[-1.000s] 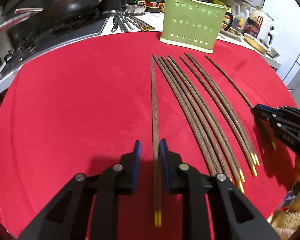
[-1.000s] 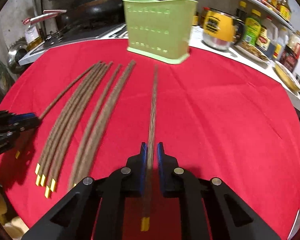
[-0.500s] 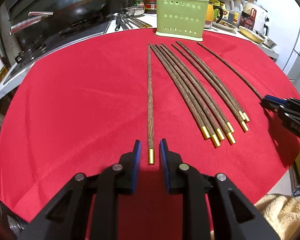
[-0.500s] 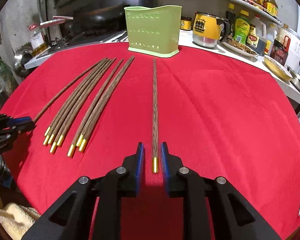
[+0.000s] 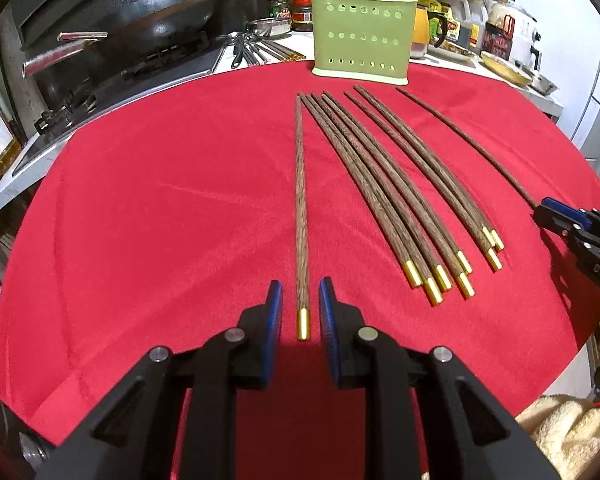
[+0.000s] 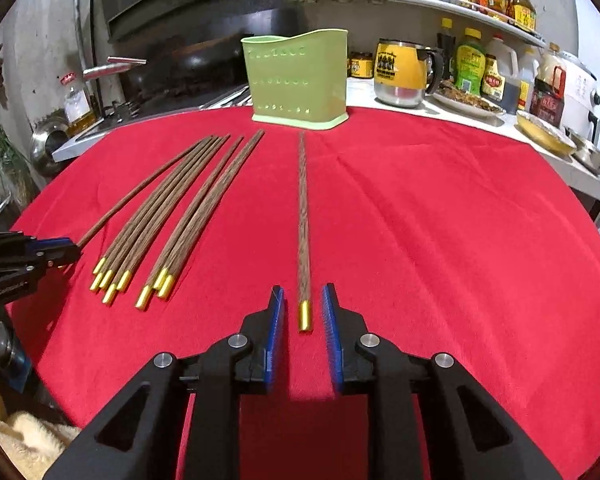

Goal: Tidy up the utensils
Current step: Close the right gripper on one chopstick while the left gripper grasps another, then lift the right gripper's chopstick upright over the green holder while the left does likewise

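On the red cloth [image 5: 160,200] lies a row of dark wooden chopsticks with gold caps. My left gripper [image 5: 300,292] is open a little, and the gold end of the leftmost chopstick [image 5: 301,200] lies between its pads without touching them. My right gripper [image 6: 304,294] is open the same way around the gold end of the rightmost chopstick [image 6: 303,220]. Between the two lies a bunch of several chopsticks [image 5: 400,184] [image 6: 172,208]. A green perforated holder [image 5: 362,36] [image 6: 298,80] stands upright beyond their far tips. Each gripper appears at the other view's edge [image 5: 540,210] [image 6: 68,250].
A stove with a black wok [image 5: 160,20] is at the far left, with metal utensils [image 5: 252,48] on the counter beside it. A yellow mug [image 6: 400,72], bottles and bowls [image 6: 544,136] line the right counter. A cream towel [image 5: 572,432] lies below the table's near edge.
Both grippers slid back along their chopsticks to the gold ends. The right gripper, shut on its chopstick a second ago, has let go of it; the chopstick now lies on the cloth.
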`<action>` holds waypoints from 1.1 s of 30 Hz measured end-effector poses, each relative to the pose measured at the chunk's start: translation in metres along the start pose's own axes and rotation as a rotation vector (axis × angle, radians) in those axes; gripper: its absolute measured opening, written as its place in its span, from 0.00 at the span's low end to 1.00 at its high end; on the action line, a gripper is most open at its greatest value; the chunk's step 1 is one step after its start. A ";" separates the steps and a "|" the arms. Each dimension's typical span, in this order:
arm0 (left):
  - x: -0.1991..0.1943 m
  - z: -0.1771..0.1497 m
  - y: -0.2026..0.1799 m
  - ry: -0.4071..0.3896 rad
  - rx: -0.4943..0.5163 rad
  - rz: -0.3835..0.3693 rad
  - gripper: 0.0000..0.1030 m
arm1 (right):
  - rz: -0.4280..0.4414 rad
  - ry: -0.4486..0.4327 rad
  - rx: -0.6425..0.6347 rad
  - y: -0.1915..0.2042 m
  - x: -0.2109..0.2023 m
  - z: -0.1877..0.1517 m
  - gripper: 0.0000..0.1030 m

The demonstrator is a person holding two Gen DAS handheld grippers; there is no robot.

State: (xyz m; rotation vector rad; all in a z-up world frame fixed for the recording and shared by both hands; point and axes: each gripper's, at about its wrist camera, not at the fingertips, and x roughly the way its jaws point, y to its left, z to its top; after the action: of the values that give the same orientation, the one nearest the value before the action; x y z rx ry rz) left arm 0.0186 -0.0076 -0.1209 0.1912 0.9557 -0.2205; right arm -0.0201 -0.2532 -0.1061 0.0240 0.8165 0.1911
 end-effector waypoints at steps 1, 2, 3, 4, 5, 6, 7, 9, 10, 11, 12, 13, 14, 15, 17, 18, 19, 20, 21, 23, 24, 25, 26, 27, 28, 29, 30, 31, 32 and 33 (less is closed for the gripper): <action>0.000 0.000 -0.001 -0.005 0.002 0.002 0.18 | -0.005 -0.002 -0.001 0.000 0.001 0.001 0.17; 0.000 0.000 -0.002 -0.010 0.008 0.006 0.18 | -0.015 -0.001 -0.010 0.001 0.001 0.001 0.16; 0.000 -0.002 -0.004 -0.016 0.017 0.013 0.18 | -0.016 0.001 -0.020 0.002 0.001 0.001 0.10; 0.000 -0.003 -0.004 -0.023 0.022 0.015 0.17 | -0.012 0.003 -0.021 0.002 0.001 0.000 0.07; -0.001 -0.003 -0.004 -0.029 0.022 0.017 0.10 | -0.013 0.004 -0.019 0.002 0.000 -0.001 0.07; -0.001 -0.004 -0.003 -0.035 0.020 0.031 0.06 | -0.019 0.003 -0.022 0.002 -0.001 -0.001 0.07; -0.001 -0.004 -0.001 -0.038 0.011 0.015 0.06 | -0.023 0.002 -0.022 0.003 -0.001 -0.001 0.07; -0.003 -0.002 0.004 -0.044 -0.022 -0.036 0.06 | -0.020 0.000 -0.011 0.002 -0.003 -0.001 0.07; -0.008 0.000 0.005 -0.063 -0.025 -0.037 0.06 | -0.018 -0.006 -0.009 0.001 -0.006 0.001 0.07; -0.014 0.002 0.006 -0.089 -0.023 -0.034 0.06 | -0.017 -0.013 -0.007 0.002 -0.009 0.003 0.07; -0.019 0.004 0.006 -0.109 -0.025 -0.038 0.06 | -0.014 -0.029 -0.003 0.001 -0.016 0.006 0.07; -0.028 0.008 0.007 -0.138 -0.032 -0.044 0.06 | -0.009 -0.053 0.002 0.000 -0.025 0.012 0.07; -0.034 0.011 0.008 -0.160 -0.037 -0.047 0.06 | -0.005 -0.068 0.003 0.000 -0.031 0.016 0.07; -0.045 0.016 0.010 -0.199 -0.042 -0.048 0.06 | -0.001 -0.092 0.007 -0.001 -0.041 0.022 0.07; -0.069 0.026 0.015 -0.283 -0.051 -0.045 0.06 | 0.013 -0.133 0.015 -0.002 -0.057 0.034 0.07; -0.078 0.029 0.017 -0.317 -0.056 -0.045 0.06 | 0.020 -0.162 0.015 -0.002 -0.067 0.041 0.07; -0.089 0.034 0.019 -0.353 -0.062 -0.047 0.06 | 0.021 -0.180 0.013 -0.001 -0.074 0.046 0.07; -0.099 0.038 0.022 -0.389 -0.067 -0.051 0.06 | 0.023 -0.204 0.009 0.000 -0.083 0.053 0.07; -0.113 0.043 0.025 -0.438 -0.075 -0.057 0.06 | 0.027 -0.231 0.005 0.001 -0.092 0.061 0.07; -0.127 0.051 0.028 -0.487 -0.079 -0.060 0.06 | 0.031 -0.280 -0.003 0.003 -0.108 0.077 0.07; -0.135 0.054 0.029 -0.513 -0.084 -0.059 0.06 | 0.035 -0.298 -0.007 0.005 -0.115 0.083 0.07; -0.140 0.057 0.031 -0.532 -0.090 -0.059 0.06 | 0.037 -0.308 -0.008 0.005 -0.118 0.088 0.07; -0.143 0.059 0.033 -0.542 -0.093 -0.061 0.06 | 0.042 -0.324 -0.009 0.005 -0.124 0.094 0.07; -0.148 0.062 0.035 -0.554 -0.098 -0.063 0.06 | 0.045 -0.334 -0.011 0.005 -0.128 0.099 0.07; -0.149 0.063 0.037 -0.560 -0.104 -0.064 0.06 | 0.046 -0.347 -0.013 0.005 -0.133 0.104 0.07; -0.150 0.064 0.037 -0.563 -0.104 -0.066 0.06 | 0.046 -0.356 -0.016 0.006 -0.137 0.109 0.07; -0.151 0.063 0.038 -0.564 -0.107 -0.067 0.06 | 0.043 -0.364 -0.021 0.006 -0.140 0.113 0.07; -0.150 0.063 0.038 -0.562 -0.109 -0.066 0.06 | 0.038 -0.370 -0.024 0.007 -0.141 0.116 0.07; -0.149 0.062 0.038 -0.558 -0.107 -0.066 0.06 | 0.035 -0.375 -0.027 0.007 -0.143 0.119 0.07; -0.148 0.062 0.038 -0.555 -0.107 -0.065 0.06 | 0.033 -0.380 -0.029 0.007 -0.145 0.123 0.07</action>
State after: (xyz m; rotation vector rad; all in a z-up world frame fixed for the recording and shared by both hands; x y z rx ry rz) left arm -0.0047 0.0283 0.0381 -0.0040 0.4203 -0.2634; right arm -0.0291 -0.2656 0.0835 0.0452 0.4344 0.2210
